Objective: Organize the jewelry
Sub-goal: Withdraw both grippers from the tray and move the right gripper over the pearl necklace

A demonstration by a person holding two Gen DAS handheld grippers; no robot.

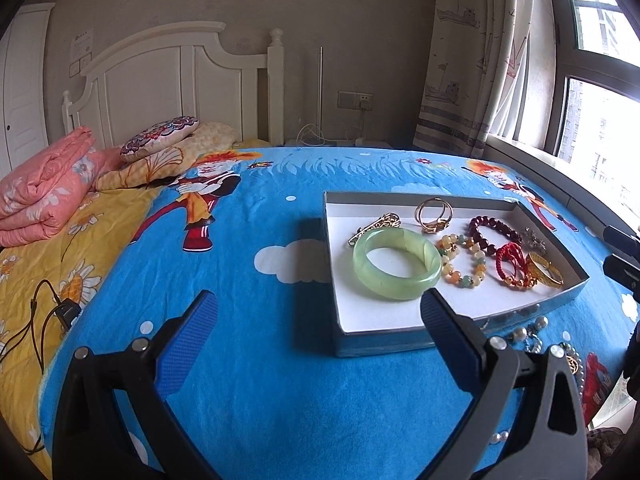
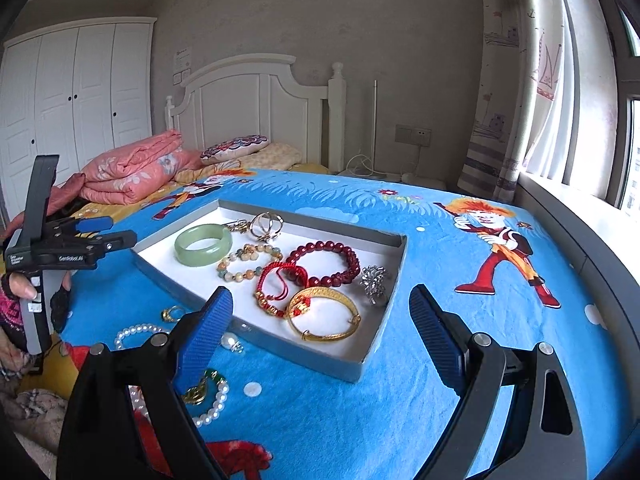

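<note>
A shallow grey tray (image 1: 380,344) (image 2: 304,352) with a white floor lies on the blue cartoon bedspread. In it are a green jade bangle (image 1: 396,264) (image 2: 204,244), a pale beaded bracelet (image 2: 248,264), a dark red bead bracelet (image 2: 328,262), a red cord bracelet (image 2: 276,284), a gold bangle (image 2: 324,316), a silver brooch (image 2: 374,280) and gold rings (image 2: 266,226). Loose pearl strands (image 2: 140,330) (image 1: 528,332), a gold ring (image 2: 172,314) and a pearl-and-green piece (image 2: 208,396) lie outside its near edge. My left gripper (image 1: 316,312) (image 2: 114,230) stands open and empty by the tray's left corner. My right gripper (image 2: 320,320) is open above the tray's near corner.
A folded pink quilt (image 1: 44,196) and pillows (image 1: 160,142) lie by the white headboard (image 1: 176,80). A black cable (image 1: 48,320) rests on the yellow sheet. A window sill (image 2: 580,216) and a curtain (image 2: 516,80) run along the right. A hand (image 2: 20,284) holds the left gripper's handle.
</note>
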